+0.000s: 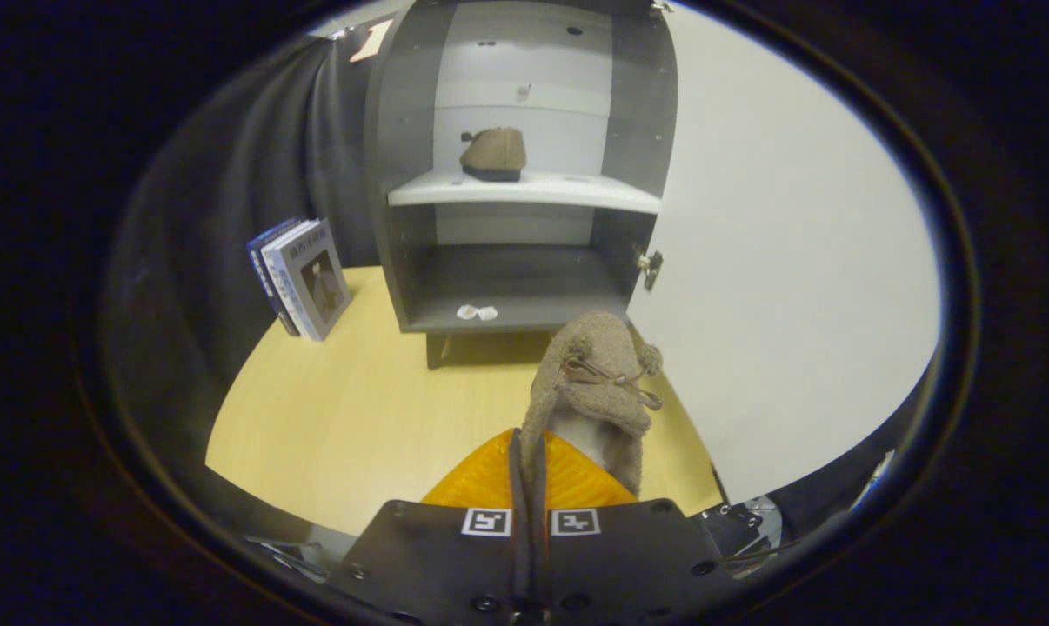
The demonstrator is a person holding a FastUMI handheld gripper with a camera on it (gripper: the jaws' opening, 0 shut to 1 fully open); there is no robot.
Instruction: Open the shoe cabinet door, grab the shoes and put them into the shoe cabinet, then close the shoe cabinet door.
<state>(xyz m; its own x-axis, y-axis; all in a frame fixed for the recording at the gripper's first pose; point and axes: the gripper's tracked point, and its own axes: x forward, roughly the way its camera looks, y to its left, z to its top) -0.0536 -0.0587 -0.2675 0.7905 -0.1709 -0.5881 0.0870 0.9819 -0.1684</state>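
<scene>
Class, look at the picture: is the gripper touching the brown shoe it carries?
Touching. In the gripper view the gripper has both fingers closed on the brown shoe's edge, holding it up ahead of the open shoe cabinet.

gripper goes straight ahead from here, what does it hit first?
Likely the shoe cabinet, around its lower compartment's floor edge. The gripper is shut on a brown shoe, whose toe leads, so the shoe would touch first. Depth is unclear.

The gripper view looks forward along its fingers (529, 474), slightly downward, facing the open shoe cabinet (524, 165) nearby.
</scene>
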